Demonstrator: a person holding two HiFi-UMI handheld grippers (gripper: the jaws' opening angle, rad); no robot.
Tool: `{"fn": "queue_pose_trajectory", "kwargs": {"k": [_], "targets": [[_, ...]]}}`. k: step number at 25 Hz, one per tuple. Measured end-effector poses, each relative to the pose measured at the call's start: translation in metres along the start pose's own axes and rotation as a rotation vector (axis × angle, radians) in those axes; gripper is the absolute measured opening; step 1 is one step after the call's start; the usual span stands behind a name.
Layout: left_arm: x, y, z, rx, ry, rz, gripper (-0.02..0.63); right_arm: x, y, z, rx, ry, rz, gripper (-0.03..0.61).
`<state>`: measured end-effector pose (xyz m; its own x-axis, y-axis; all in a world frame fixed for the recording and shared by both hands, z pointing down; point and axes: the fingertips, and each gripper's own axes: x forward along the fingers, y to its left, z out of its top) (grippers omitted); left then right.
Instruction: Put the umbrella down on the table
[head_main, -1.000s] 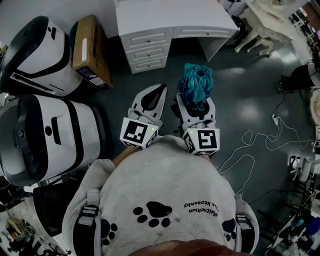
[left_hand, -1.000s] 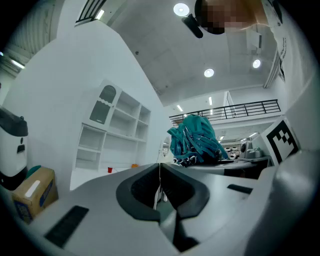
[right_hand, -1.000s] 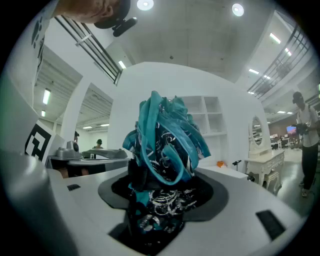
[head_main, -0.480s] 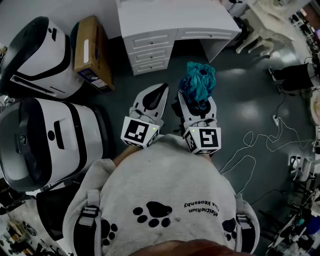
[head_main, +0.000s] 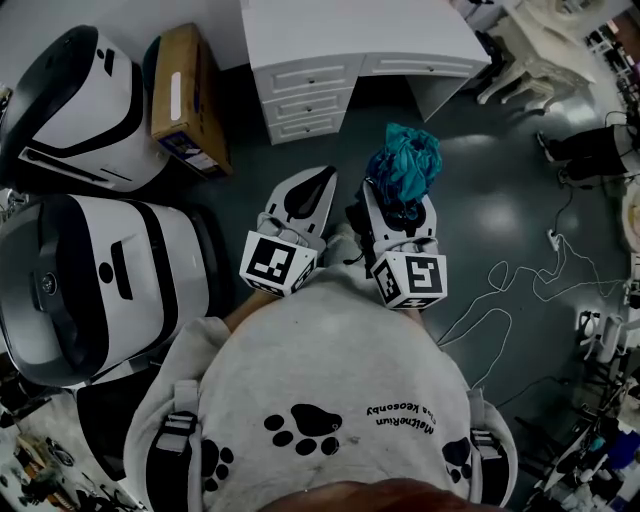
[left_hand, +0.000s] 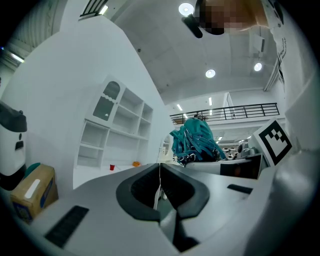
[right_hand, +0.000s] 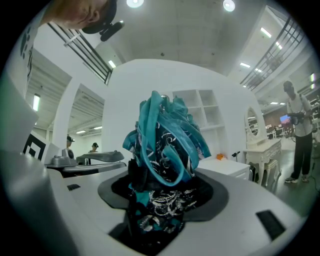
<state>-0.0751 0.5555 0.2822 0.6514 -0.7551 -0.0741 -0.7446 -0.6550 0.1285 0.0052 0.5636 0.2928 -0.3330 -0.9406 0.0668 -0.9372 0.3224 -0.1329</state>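
- Folded teal umbrella (head_main: 405, 168), patterned black and white near its lower end, clamped between the jaws of the right gripper (head_main: 400, 218), with bunched fabric sticking out past the tips.
- Held in the air over the dark floor (head_main: 500, 200), short of the white desk with drawers (head_main: 330, 45) and not resting on it.
- Left gripper (head_main: 312, 190) just beside the right one, jaws pressed together with nothing between them.
- Grey sweatshirt with paw prints (head_main: 320, 390) low in the head view, behind both grippers.
- To the left, a cardboard box (head_main: 185, 95) and two large white-and-black machines (head_main: 90, 280).
- To the right, a thin white cable (head_main: 500, 290) looped on the floor.
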Motion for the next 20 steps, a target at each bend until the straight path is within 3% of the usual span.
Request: {"fn": "queue_pose_trajectory", "kwargs": {"k": [3,7,20], "targets": [[0.007,0.005,-0.006,-0.012,0.000,0.004,0.018,0.008,-0.005,-0.004,0.006,0.003,0.001,0.288],[0.024,0.016,-0.020,0.007,0.062,-0.002,0.018,0.026,-0.019,-0.008,0.013,0.005,0.005,0.288],[0.146,0.058,-0.010,0.019,0.029,0.037,0.018,0.131,-0.104,0.020,0.027,0.010,0.051,0.288]]}}
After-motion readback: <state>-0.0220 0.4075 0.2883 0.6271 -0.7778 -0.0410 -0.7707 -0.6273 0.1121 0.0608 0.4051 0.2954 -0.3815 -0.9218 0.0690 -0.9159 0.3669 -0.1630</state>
